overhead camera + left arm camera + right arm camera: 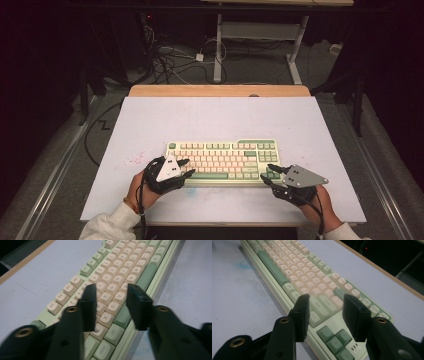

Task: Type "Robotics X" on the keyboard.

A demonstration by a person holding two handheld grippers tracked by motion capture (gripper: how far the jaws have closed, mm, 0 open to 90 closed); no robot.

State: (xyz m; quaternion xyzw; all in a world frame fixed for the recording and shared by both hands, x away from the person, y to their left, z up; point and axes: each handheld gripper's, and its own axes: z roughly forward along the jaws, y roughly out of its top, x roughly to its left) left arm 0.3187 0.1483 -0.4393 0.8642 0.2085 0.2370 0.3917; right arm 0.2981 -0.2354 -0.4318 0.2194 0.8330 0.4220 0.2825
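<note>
Right now both grippers bracket the keyboard (222,162), which lies flat at the near middle of the white table (150,120): left gripper (188,168) over its left end, right gripper (266,175) at the arrow-key corner, likely readying a 2-ended lift. Both sets of jaws stand parted, gripping nothing. Matte black pads hover above rounded cream and sage plastic keycaps in a pale green case.

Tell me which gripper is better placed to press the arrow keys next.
Right. The right gripper hovers over the keyboard's right end with the green arrow keys just below its open jaws, while the left gripper sits over the opposite end.
</note>
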